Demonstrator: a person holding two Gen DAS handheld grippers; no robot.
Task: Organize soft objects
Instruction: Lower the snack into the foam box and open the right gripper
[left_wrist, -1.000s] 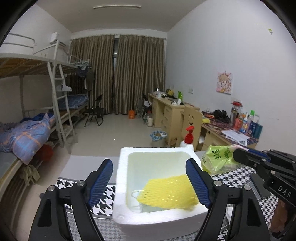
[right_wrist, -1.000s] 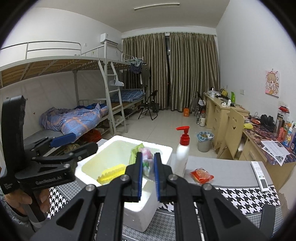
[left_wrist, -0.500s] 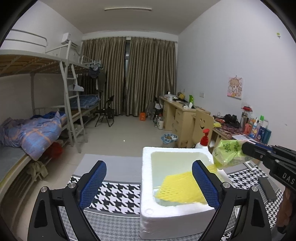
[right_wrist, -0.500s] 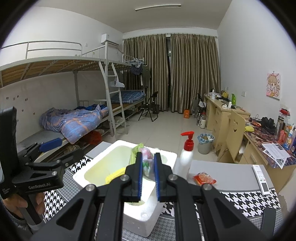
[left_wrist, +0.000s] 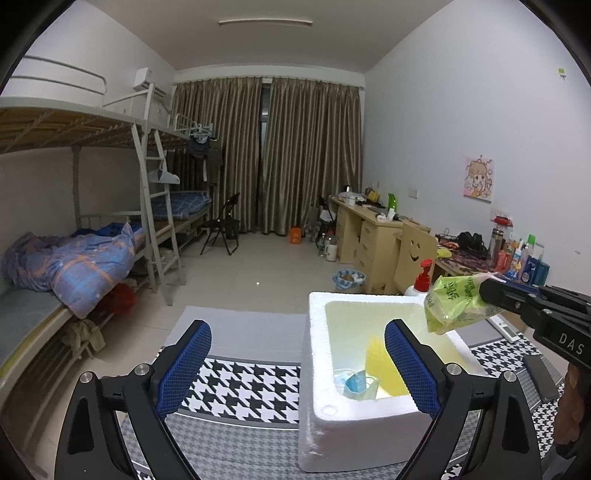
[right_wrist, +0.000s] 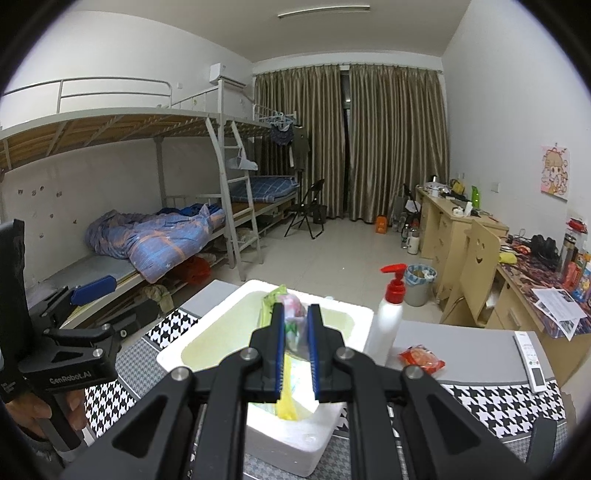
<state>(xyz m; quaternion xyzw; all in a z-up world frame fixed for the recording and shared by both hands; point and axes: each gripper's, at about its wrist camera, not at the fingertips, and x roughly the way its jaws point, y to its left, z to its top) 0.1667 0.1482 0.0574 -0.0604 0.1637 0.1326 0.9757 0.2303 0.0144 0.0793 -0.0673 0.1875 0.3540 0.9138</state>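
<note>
tabletop foam box (left_wrist: 369, 435) holds yellow netting (left_wrist: 380, 363) and blue mask (left_wrist: 356, 384).

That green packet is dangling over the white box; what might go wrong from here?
The green packet is pinched only at one end by the right gripper and hangs near the foam box rim, so it might land on the edge and tip out. The pump bottle stands right beside the box and a swing might knock it over. The left gripper, jaws open and empty, sits close to the box and might nudge it.
</note>
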